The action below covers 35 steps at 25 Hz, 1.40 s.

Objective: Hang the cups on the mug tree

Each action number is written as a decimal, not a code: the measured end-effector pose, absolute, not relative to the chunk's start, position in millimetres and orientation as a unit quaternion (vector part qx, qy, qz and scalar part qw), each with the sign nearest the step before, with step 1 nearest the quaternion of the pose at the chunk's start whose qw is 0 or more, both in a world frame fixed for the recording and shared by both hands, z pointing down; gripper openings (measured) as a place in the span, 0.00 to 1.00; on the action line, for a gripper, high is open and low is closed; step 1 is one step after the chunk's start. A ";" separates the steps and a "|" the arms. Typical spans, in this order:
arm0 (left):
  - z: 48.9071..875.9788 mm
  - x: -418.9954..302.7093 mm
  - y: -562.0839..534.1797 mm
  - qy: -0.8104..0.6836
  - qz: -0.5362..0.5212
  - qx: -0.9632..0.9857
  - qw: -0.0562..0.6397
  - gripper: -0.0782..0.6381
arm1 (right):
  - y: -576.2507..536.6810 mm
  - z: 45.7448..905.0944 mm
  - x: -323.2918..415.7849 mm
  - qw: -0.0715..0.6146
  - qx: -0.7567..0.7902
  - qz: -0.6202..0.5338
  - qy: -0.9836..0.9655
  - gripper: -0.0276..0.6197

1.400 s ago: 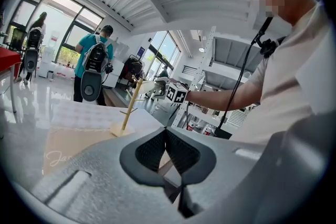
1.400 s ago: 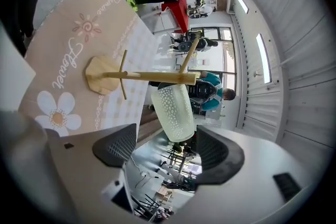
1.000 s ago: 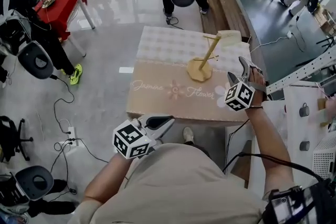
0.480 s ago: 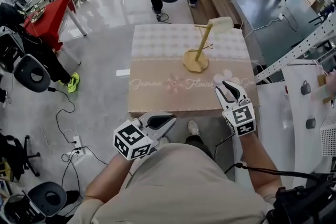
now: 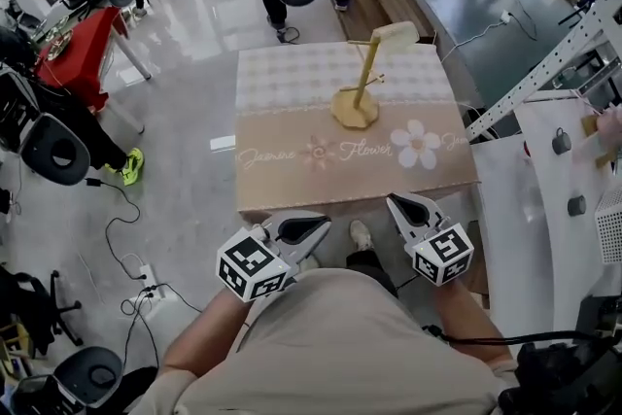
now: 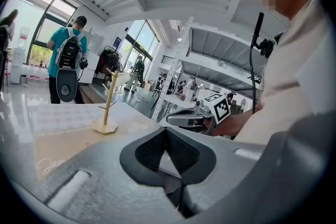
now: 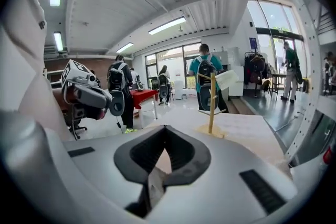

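My left gripper hangs at the bench's near edge, jaws pressed together on nothing. Farther back stands the mug tree, a pale cup at its top. My right gripper hangs alongside, jaws likewise closed and empty.

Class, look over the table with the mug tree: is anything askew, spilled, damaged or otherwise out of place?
Nothing stands out. The mug tree stands upright on the table, with one cup hanging from an upper peg. No spill or damage shows. The left gripper and right gripper are shut and empty, off the table's near edge.
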State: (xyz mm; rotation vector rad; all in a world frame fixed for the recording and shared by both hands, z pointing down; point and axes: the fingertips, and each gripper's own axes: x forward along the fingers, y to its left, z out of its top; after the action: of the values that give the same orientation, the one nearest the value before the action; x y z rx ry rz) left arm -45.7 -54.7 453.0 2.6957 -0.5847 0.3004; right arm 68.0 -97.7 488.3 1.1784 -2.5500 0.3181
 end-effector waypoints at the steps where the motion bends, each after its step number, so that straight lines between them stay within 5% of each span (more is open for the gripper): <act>1: 454.4 -45.8 -53.7 -0.206 0.107 0.955 0.184 0.12 | -92.5 488.7 65.5 0.153 0.407 0.114 -0.893 0.06; 35: 463.7 -38.8 -60.6 -0.212 0.118 0.950 0.196 0.12 | -83.1 482.4 31.2 0.162 0.326 0.108 -0.925 0.06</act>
State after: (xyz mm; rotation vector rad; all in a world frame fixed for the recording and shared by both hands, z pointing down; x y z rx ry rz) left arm -38.8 -60.6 463.7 2.6609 -0.5949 0.3299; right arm 31.2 -83.1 482.4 0.9314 -2.6392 0.3077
